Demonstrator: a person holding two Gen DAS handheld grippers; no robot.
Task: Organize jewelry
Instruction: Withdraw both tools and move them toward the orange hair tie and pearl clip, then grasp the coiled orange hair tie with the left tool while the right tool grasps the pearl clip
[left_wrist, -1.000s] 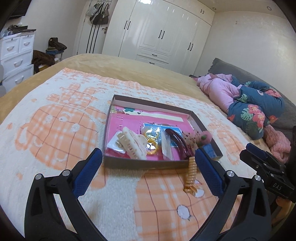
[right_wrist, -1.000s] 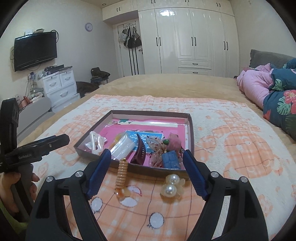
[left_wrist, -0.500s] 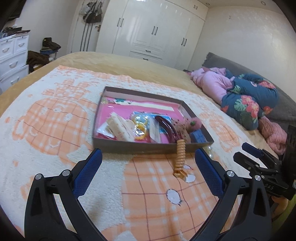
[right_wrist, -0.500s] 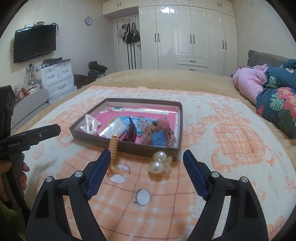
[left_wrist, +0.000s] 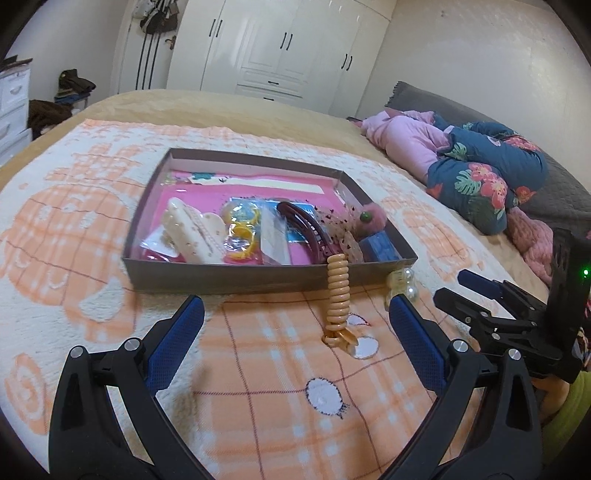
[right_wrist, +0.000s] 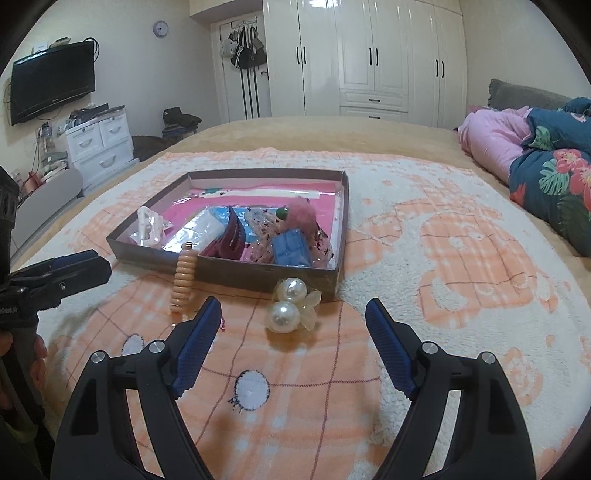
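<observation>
A bed (right_wrist: 332, 133) fills both views, spread with a cream and orange blanket (right_wrist: 443, 251); white wardrobes (right_wrist: 373, 55) stand behind it, a pile of pink and floral bedding (left_wrist: 472, 173) lies at the right side, and a television (right_wrist: 51, 79) hangs over white drawers (right_wrist: 99, 147) on the left wall.

On the blanket sits a shallow brown box (left_wrist: 236, 282) with a pink lining; it holds a cream hair claw (left_wrist: 192, 232), yellow rings in a clear packet (left_wrist: 242, 230), a dark red curved clip (left_wrist: 304, 230), a fluffy pink bobble (left_wrist: 371, 219) and a small blue block (right_wrist: 290, 249) — all crowded toward the near wall.

Two pieces lie outside the box: a peach coiled hair tie (left_wrist: 337, 295) leans against the near wall, its upper end over the rim and its lower end on the blanket; a hair clip with two large pearls (right_wrist: 290, 301) rests on the blanket just beside the box's near right corner.

The left gripper (left_wrist: 295, 350) hovers above the blanket, jaws spread wide, nothing between them, the coiled tie just ahead; the right gripper (right_wrist: 293, 343) is likewise wide apart and empty, the pearl clip lying just beyond its tips.
</observation>
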